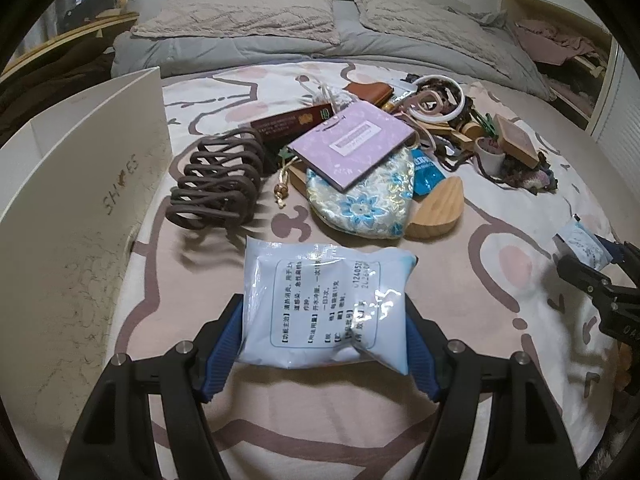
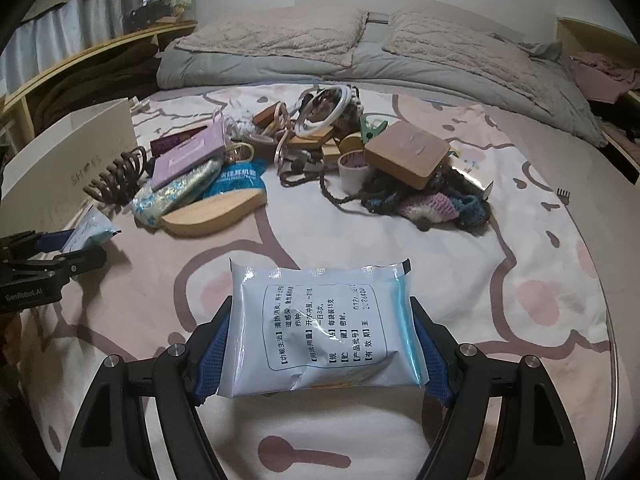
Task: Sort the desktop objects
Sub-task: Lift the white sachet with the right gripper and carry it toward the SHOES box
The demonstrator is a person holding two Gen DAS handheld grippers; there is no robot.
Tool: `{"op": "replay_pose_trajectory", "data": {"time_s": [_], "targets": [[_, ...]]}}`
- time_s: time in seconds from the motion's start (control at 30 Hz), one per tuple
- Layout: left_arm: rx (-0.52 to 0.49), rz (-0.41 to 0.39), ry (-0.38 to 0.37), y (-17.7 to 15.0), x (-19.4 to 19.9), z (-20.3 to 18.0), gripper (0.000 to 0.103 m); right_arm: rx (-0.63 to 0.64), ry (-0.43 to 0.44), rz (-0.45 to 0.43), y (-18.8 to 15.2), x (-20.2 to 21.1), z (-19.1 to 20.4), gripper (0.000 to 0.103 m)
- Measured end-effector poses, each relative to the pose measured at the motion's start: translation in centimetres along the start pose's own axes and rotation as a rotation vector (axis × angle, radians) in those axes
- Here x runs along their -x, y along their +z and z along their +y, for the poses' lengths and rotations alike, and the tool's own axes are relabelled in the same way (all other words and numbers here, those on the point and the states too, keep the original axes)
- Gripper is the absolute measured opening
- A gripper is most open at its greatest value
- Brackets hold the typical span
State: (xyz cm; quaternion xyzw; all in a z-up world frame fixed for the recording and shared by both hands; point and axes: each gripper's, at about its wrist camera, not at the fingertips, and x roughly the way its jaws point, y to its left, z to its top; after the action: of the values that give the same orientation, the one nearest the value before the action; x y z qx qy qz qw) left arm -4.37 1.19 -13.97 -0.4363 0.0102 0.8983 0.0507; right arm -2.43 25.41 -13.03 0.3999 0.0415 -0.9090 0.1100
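My left gripper point(image 1: 324, 328) is shut on a pale blue medicine sachet point(image 1: 320, 304) with black printed text, held above the bedspread. My right gripper point(image 2: 320, 344) is shut on a second, like sachet point(image 2: 320, 332). Each gripper shows in the other's view: the right one at the right edge point(image 1: 588, 264), the left one at the left edge point(image 2: 60, 246), each with its sachet. Beyond lies a pile: a brown hair claw point(image 1: 218, 178), a purple booklet point(image 1: 352, 144), a floral pouch point(image 1: 360, 200) and a wooden leaf-shaped piece point(image 1: 436, 208).
A white shoe box point(image 1: 80, 184) stands at the left. Further back are white rings point(image 2: 324, 112), a wooden box point(image 2: 408, 152), a small white cup point(image 2: 352, 168) and crocheted yarn items point(image 2: 432, 204). Pillows point(image 1: 240, 16) lie at the bed's head.
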Motion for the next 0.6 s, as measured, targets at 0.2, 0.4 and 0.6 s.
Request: {"op": "replay_pose_trajectory", "data": {"time_s": [0.2, 0.4, 0.6], "targets": [[0.002, -0.029, 0.005, 0.3, 0.9, 0.1, 0.072, -0.026, 0.014, -0.023, 0.8, 0.7, 0.5, 0.08], [0.009, -0.075, -0.021, 1.0, 3.0, 0.3, 0.072, -0.019, 0.017, -0.04, 1.5, 1.4, 1.5, 0.08], [0.024, -0.12, -0.019, 2.1, 5.0, 1.1, 0.072, -0.025, 0.022, -0.07, 2.6, 2.5, 2.1, 0.08]]}}
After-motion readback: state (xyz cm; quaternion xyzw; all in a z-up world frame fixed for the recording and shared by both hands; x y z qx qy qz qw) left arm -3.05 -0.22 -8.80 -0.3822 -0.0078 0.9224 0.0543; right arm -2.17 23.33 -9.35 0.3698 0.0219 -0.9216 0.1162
